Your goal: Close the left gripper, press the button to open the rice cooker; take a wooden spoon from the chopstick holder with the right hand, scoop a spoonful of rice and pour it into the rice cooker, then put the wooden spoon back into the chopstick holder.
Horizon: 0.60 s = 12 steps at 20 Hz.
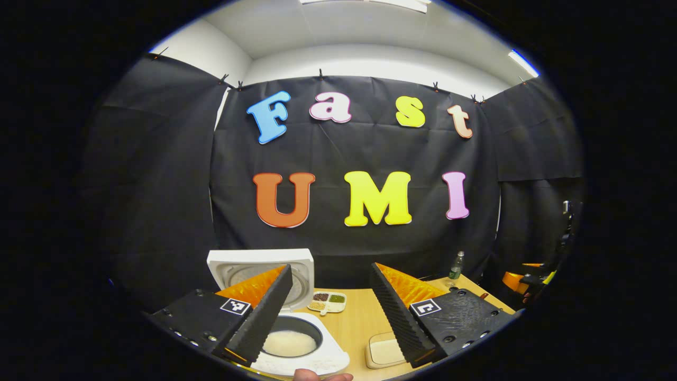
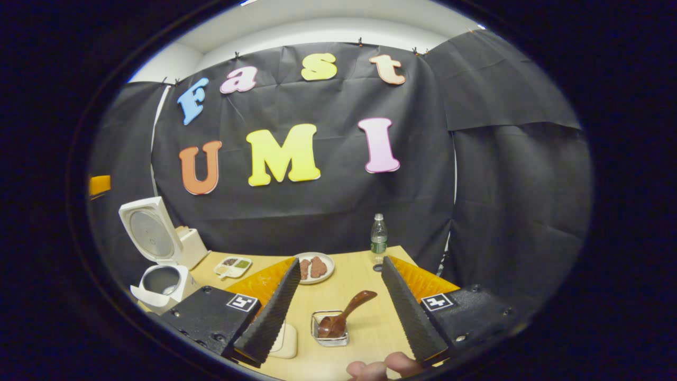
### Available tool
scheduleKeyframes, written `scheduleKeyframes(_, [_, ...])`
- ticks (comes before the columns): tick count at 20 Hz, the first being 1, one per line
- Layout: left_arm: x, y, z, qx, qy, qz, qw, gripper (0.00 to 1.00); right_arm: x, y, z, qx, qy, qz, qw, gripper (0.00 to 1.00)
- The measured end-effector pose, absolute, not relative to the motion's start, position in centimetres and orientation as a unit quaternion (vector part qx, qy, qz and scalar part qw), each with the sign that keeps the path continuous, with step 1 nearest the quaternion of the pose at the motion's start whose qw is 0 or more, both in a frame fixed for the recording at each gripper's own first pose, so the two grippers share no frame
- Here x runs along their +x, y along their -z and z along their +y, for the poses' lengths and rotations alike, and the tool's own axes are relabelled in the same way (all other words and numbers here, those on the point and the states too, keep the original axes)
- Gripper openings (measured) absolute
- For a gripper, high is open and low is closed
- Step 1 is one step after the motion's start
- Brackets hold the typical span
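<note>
Rice cooker (image 1: pixel 296 338) stands open on the wooden table (image 1: pixel 359 317), its white lid (image 1: pixel 262 270) tipped up and back, and white rice lies in the dark inner pot. That suggests the button press is done and the pouring too, though how much rice went in cannot be judged. In the right gripper view the same rice cooker (image 2: pixel 161 283) sits far off to the left, lid raised.

Straight ahead of the right gripper (image 2: pixel 344 317), the wooden spoon (image 2: pixel 344 317) rests bowl-down in a small clear square holder (image 2: pixel 330 330), its handle leaning up and away to the right. It looks like the chopstick holder named in the task (a low glass-like dish, as far as can be told), so the spoon appears to be back where it belongs. The spoon lies between the two fingers in the picture but farther off, not touched by either.

Both pairs of jaws stand wide apart and empty. The left gripper (image 1: pixel 330 317) hangs above the table beside the cooker, its fingers touching nothing. A small divided tray (image 1: pixel 328 301) of grains sits behind, a pale flat dish (image 1: pixel 383 352) lies near the left gripper's right finger, and a plate (image 2: pixel 314 267) of brown food and a water bottle (image 2: pixel 378 238) stand at the far edge of the table.
</note>
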<state>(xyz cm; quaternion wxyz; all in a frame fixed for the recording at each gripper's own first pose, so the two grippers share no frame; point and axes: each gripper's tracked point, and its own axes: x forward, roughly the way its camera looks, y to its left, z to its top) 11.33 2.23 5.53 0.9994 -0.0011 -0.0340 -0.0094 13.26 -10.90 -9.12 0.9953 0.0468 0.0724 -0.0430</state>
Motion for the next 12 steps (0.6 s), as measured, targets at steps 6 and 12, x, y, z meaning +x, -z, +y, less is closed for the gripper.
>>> scheduleKeyframes(6, [16.0,-8.1,9.4,-0.027,-0.079,-0.047,0.995,0.94,10.7,5.8,-8.3,0.044,0.043,0.033,0.998,0.96])
scheduleKeyframes(12, [22.4,-5.9,13.5,-0.027,-0.109,0.001,0.994,0.94,9.1,7.3,-7.8,0.051,0.061,0.049,0.996,0.99])
